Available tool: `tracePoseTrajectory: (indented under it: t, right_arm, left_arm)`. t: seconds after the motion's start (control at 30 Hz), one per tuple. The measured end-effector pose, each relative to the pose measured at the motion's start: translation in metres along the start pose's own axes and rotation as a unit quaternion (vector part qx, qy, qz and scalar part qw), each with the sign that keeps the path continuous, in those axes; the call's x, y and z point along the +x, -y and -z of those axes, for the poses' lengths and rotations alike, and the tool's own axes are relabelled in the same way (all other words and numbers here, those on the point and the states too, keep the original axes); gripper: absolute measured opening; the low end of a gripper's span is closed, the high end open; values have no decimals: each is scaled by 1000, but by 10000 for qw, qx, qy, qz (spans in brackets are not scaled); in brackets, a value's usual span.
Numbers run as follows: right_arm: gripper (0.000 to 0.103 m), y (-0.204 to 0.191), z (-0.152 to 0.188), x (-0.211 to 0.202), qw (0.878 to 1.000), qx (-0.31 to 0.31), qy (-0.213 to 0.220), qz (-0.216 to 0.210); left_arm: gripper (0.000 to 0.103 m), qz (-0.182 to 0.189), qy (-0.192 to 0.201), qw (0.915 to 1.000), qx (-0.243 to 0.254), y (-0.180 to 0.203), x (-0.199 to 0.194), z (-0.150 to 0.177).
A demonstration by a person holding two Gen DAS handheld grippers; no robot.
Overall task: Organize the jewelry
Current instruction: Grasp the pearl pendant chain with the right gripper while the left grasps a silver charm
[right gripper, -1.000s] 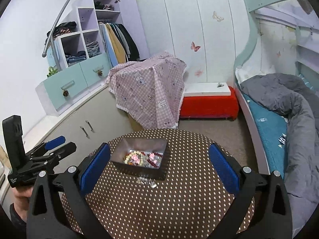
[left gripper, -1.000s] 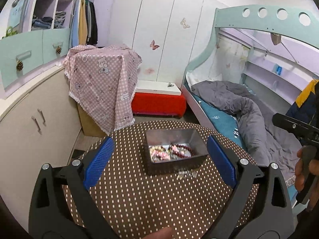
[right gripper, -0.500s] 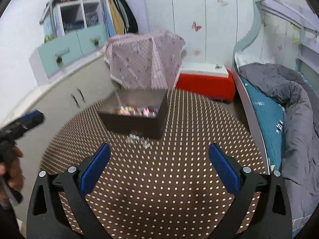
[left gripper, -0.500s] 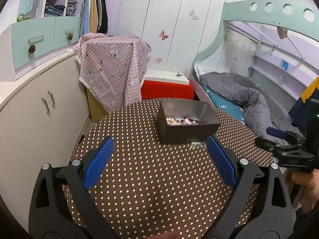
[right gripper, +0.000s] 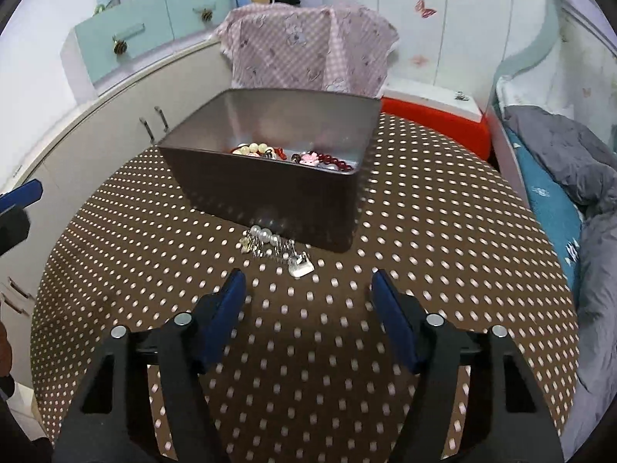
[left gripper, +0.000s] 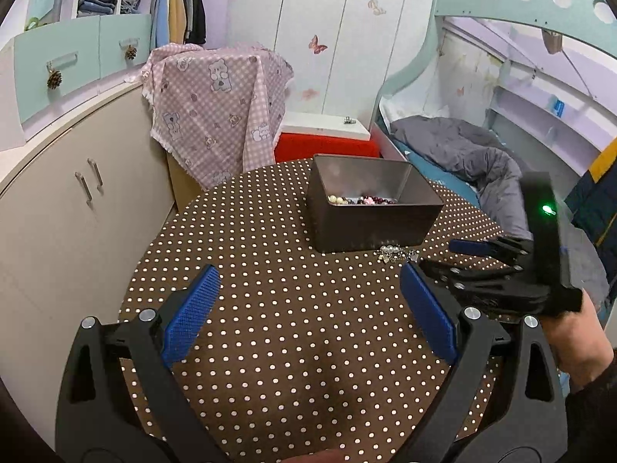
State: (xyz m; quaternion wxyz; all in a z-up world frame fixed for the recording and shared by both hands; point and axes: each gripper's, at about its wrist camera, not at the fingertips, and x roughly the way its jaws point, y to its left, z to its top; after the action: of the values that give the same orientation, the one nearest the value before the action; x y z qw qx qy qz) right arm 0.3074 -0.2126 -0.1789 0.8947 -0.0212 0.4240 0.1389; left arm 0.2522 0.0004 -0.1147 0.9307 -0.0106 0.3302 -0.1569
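Two grippers over a round table [right gripper: 443, 231] with a brown polka-dot cloth. Right gripper [right gripper: 308, 308]: jaws partly spread and just been closing, nothing between them, blue pads clear of everything. Loose jewelry piece [right gripper: 275, 249], pearls and silvery bits, lies on the cloth just beyond the fingertips, slightly left of the gap's centre line, near but not touching. It sits right against the near wall of a dark metal tin [right gripper: 270, 193]. Tin holds more jewelry: beads [right gripper: 304, 158] in cream, red and pink on its floor.

Left gripper [left gripper: 308, 308]: jaws spread wide, nothing between them, over bare cloth. From its view the tin [left gripper: 370, 223] stands farther off and to the right, loose piece [left gripper: 397, 254] at its near right corner, close to the right gripper's tips [left gripper: 443, 258]. A hand [left gripper: 578, 343] holds that gripper at right.
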Motion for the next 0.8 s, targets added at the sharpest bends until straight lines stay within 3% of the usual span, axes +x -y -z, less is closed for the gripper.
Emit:
tracePoseTrajectory:
  t: [0.13,0.2,0.27,0.37,0.8]
  right_arm:
    - [49,-6,-7,17,9996,-214,-115,-115]
    - [36,-12,-5,19,9992,-399,-90,-3]
    - [16,-13,-4,17,9991,-410,-98,-82]
    - [8,-14,7,10,9987,-480,-97,-141]
    - [5,-14,53,-34,9989,-113,-88,-452]
  left_arm:
    - [92,11,-112,9999,27,5,12,0]
    - [92,36,-165,9999,38,7,19,-1]
    - [92,51,-221,9997,53,9,24,-2]
    - [92,93,-354,9993,56,11,36,-1]
    - [92,201,-611,9976,241,32,56,11]
